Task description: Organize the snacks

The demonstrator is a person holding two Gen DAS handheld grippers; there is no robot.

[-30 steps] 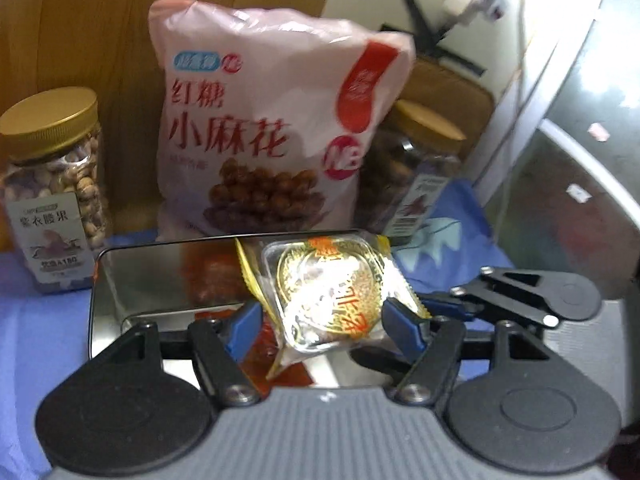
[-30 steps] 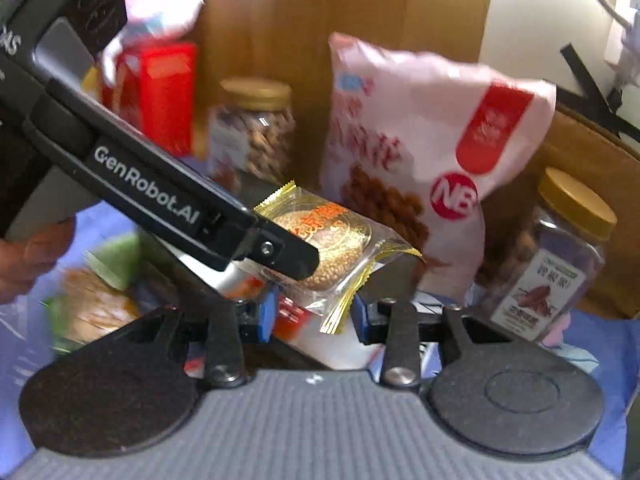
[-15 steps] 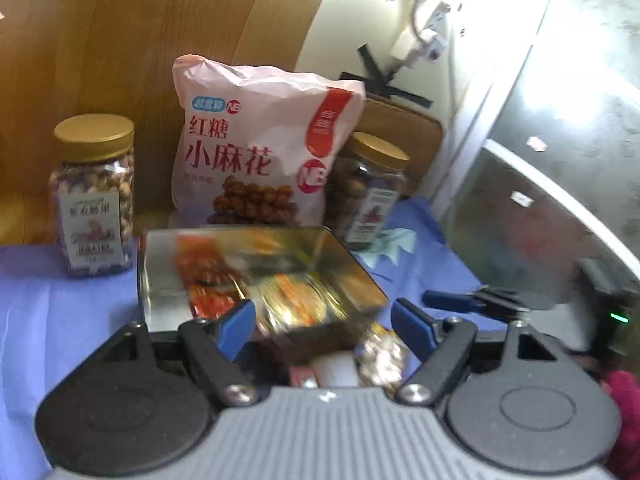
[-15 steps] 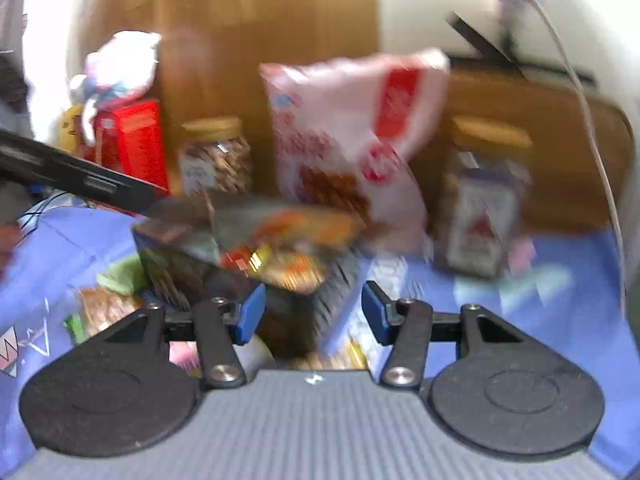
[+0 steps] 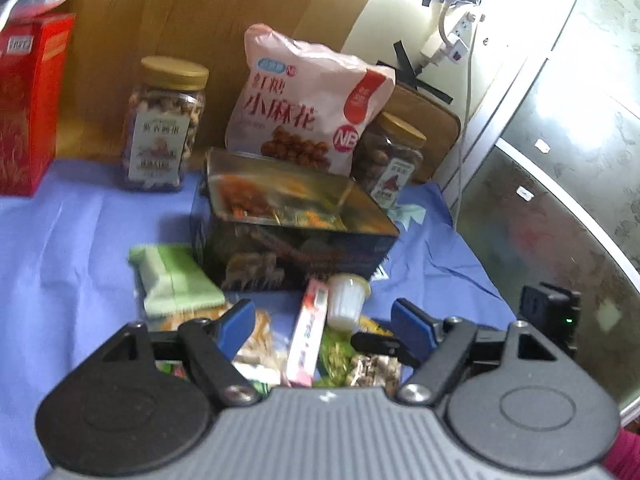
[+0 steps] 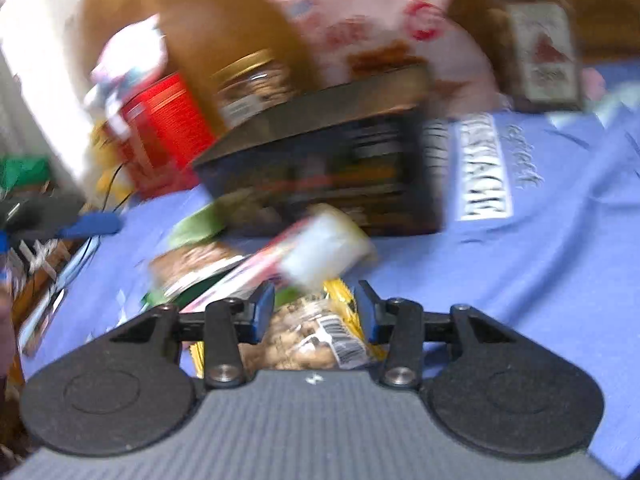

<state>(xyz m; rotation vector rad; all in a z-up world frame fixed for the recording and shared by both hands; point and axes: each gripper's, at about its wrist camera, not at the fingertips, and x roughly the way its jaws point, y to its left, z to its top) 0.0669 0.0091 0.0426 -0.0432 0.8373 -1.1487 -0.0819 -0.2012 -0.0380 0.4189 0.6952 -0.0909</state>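
blue cloth (image 5: 80, 216), wall socket (image 5: 450, 46)

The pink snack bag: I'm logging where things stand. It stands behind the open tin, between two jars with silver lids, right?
Not quite. In the left wrist view the pink snack bag does stand behind the open tin, between two jars, but their lids are gold, not silver.

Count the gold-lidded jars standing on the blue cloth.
2. One jar stands left of the pink snack bag, beside the red box. The other jar stands right of the bag, behind the open tin's far corner. The bag could hide more.
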